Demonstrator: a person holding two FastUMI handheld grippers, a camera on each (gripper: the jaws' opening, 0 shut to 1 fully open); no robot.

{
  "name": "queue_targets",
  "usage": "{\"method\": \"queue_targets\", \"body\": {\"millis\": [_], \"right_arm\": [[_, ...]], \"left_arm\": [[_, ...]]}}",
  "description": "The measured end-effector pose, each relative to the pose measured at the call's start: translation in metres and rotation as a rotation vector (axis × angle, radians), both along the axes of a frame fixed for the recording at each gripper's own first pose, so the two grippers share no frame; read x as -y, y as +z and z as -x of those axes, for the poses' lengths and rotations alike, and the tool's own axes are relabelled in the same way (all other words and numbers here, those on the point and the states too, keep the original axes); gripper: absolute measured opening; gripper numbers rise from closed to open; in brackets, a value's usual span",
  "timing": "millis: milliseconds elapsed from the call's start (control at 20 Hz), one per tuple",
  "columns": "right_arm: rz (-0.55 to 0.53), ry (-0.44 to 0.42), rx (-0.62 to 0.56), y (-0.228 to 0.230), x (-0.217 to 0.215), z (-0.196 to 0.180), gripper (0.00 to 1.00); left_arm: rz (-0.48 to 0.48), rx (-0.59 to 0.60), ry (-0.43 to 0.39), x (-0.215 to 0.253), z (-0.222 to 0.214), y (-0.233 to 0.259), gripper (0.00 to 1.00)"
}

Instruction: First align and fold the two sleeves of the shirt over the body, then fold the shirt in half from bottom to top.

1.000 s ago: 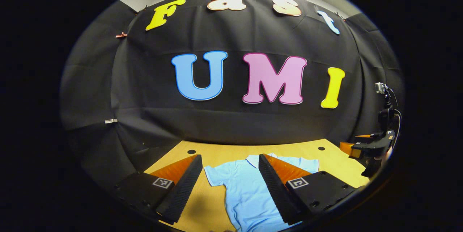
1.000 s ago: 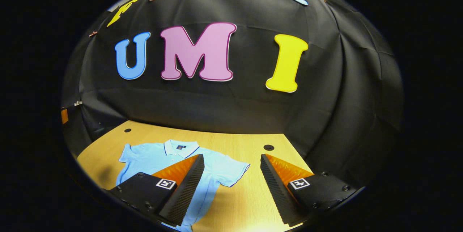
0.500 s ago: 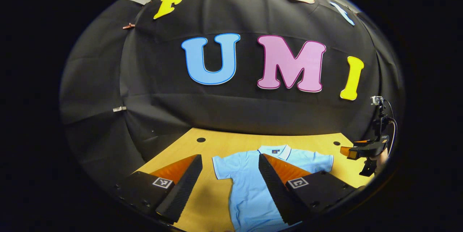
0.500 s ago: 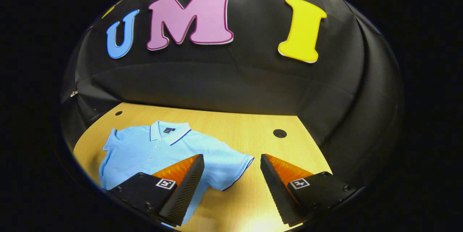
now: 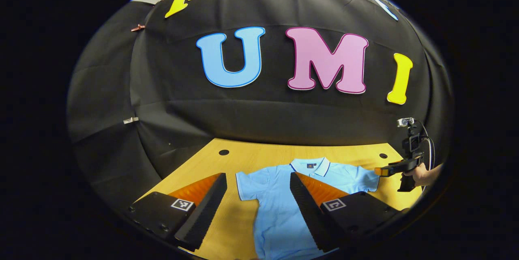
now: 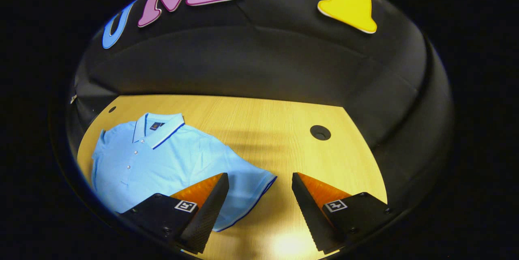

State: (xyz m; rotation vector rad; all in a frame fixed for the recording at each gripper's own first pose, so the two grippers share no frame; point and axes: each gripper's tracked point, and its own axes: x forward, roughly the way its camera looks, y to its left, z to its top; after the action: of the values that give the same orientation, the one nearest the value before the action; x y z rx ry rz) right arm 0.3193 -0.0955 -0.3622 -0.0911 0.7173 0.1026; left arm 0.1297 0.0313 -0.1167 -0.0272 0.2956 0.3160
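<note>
Left gripper view: the left gripper (image 5: 258, 207), jaws spread, hangs above a light-blue short-sleeved cotton polo shirt (image 5: 279, 207) lying flat on the pale wooden table (image 5: 259, 156).

Right gripper view: the right gripper (image 6: 260, 207), jaws apart, straddles the near sleeve hem (image 6: 253, 193). Light, limp cloth; probably best pinched at that hem.
</note>
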Motion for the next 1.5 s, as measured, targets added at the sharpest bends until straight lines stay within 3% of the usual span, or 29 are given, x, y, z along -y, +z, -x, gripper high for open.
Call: {"method": "queue_targets", "body": {"millis": [300,400,500,550,600,700,750,800,1200,1500], "right_arm": [[-0.092,-0.050,-0.112,-0.037,-0.002,-0.005,0.97],[-0.074,-0.043,-0.117,-0.040,0.004,-0.004,0.96],[-0.076,-0.038,-0.117,-0.035,0.005,-0.004,0.86],[-0.078,-0.030,-0.115,-0.031,0.009,-0.005,0.70],[-0.078,-0.033,-0.114,-0.033,0.010,-0.005,0.63],[-0.086,-0.055,-0.114,-0.038,-0.007,-0.008,0.12],[-0.080,-0.061,-0.114,-0.037,-0.002,-0.008,0.11],[-0.078,-0.061,-0.112,-0.037,-0.004,-0.009,0.05],[-0.040,0.000,-0.026,0.014,-0.044,-0.028,0.05],[-0.027,0.191,0.018,0.047,-0.160,-0.020,0.04]], "left_arm": [[0.007,-0.013,-0.014,0.009,-0.020,-0.004,0.99],[0.012,-0.016,-0.011,0.010,-0.024,-0.005,0.99],[0.015,-0.020,-0.007,0.009,-0.026,-0.008,0.99],[0.021,-0.021,-0.010,0.010,-0.027,-0.011,0.99],[0.028,-0.023,-0.013,0.012,-0.029,-0.012,0.99],[0.036,-0.033,-0.015,0.014,-0.029,-0.015,0.99],[0.036,-0.033,-0.015,0.013,-0.028,-0.017,0.99],[0.035,-0.032,-0.016,0.013,-0.027,-0.017,0.99],[0.045,-0.015,-0.006,-0.005,-0.011,-0.015,0.99],[0.058,-0.021,0.036,-0.035,0.023,-0.022,0.99]]}}
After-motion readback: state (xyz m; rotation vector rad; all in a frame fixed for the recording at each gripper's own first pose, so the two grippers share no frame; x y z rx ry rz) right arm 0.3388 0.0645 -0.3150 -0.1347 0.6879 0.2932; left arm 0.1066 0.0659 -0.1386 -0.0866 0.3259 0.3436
